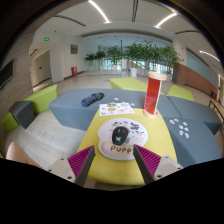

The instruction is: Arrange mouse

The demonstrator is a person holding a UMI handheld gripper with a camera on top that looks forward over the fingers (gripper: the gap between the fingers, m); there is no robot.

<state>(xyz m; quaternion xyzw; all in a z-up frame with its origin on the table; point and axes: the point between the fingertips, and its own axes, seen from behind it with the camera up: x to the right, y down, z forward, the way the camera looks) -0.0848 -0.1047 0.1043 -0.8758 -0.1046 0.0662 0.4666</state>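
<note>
2 pink-padded fingers of the tongs (112, 168) stood wide apart and held nothing. Just ahead of them, near the table's (160, 140) near edge, the small black computer mouse (120, 135) lay on a round white mouse pad with dark lettering (128, 139). A good grasp probably meant descending straight and squeezing its flanks evenly. Beyond it stood a tall red-and-clear cup (153, 92) beside a printed paper sheet (116, 108); neither seemed to block the approach. A dark object (92, 99) lay well apart, toward the far left.
</note>
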